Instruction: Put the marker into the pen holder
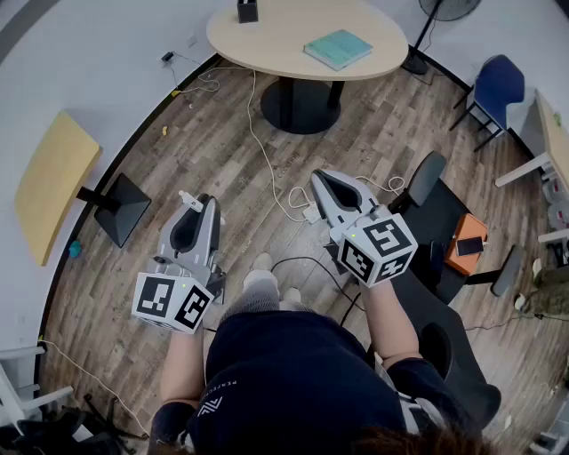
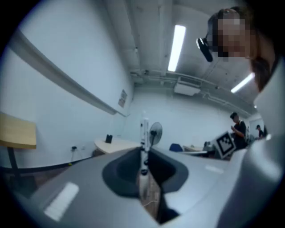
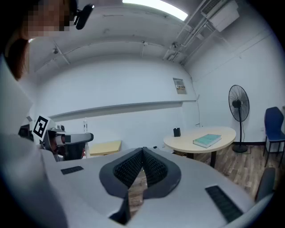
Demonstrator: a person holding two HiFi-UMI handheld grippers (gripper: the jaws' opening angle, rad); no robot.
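My left gripper point(image 1: 203, 203) is clamped on the white marker point(image 2: 144, 133), which stands upright between its jaws. My right gripper point(image 1: 322, 178) is closed on nothing. The black pen holder point(image 1: 247, 11) stands on the round table point(image 1: 267, 46) (well apart from both grippers).

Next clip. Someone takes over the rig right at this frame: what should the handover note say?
Left tongs: shut on the white marker, which stands up between them.
Right tongs: shut, empty.
Pen holder: black, at the far edge of the round table, across the floor from the person.
Done: marker is in hand.
Left: carry it to the table and put it into the pen holder.
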